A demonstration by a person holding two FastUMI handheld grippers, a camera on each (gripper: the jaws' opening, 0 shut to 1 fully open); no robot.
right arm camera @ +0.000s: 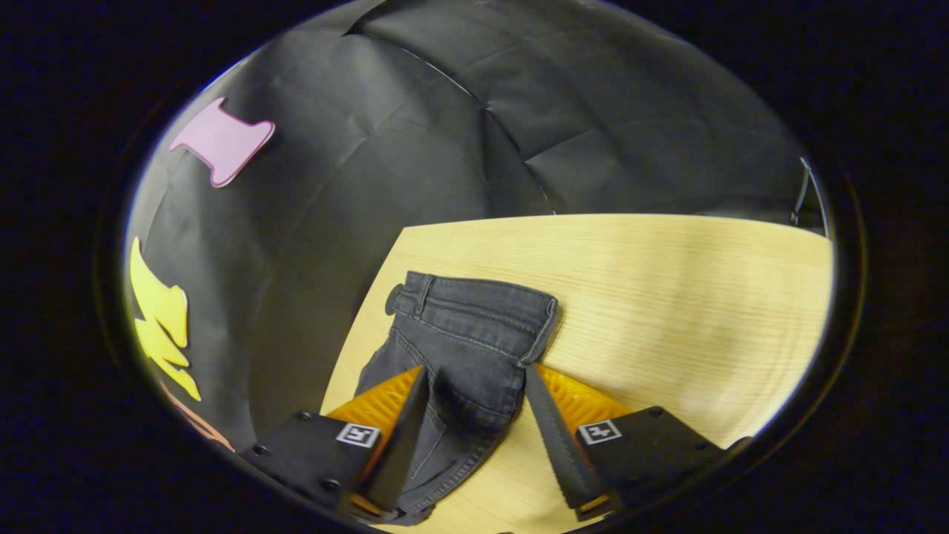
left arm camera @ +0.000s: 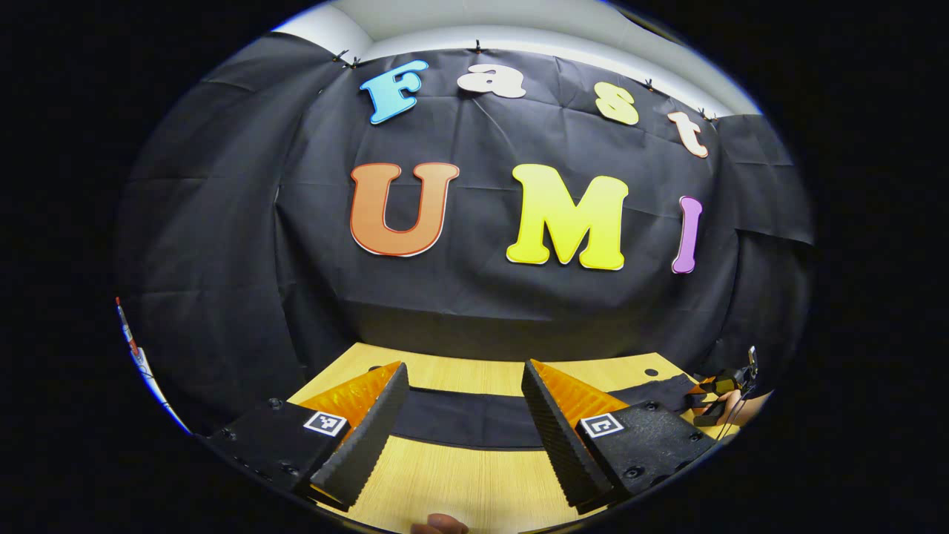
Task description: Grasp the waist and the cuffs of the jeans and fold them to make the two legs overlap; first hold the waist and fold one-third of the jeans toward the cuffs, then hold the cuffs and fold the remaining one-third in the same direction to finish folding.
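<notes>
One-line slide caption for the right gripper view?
Right gripper open, its fingers straddling the waist end of dark jeans lying flat on the wooden table.

A pale wood-grain counter (right arm camera: 667, 297) carries the dark jeans (right arm camera: 467, 348), lying flat; their waist end sits near the counter's far corner.

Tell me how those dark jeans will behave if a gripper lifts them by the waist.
The jeans will probably droop: they lie flat and creased on the table. The stitched waistband looks thicker, likely giving the open right gripper firmer purchase.
</notes>
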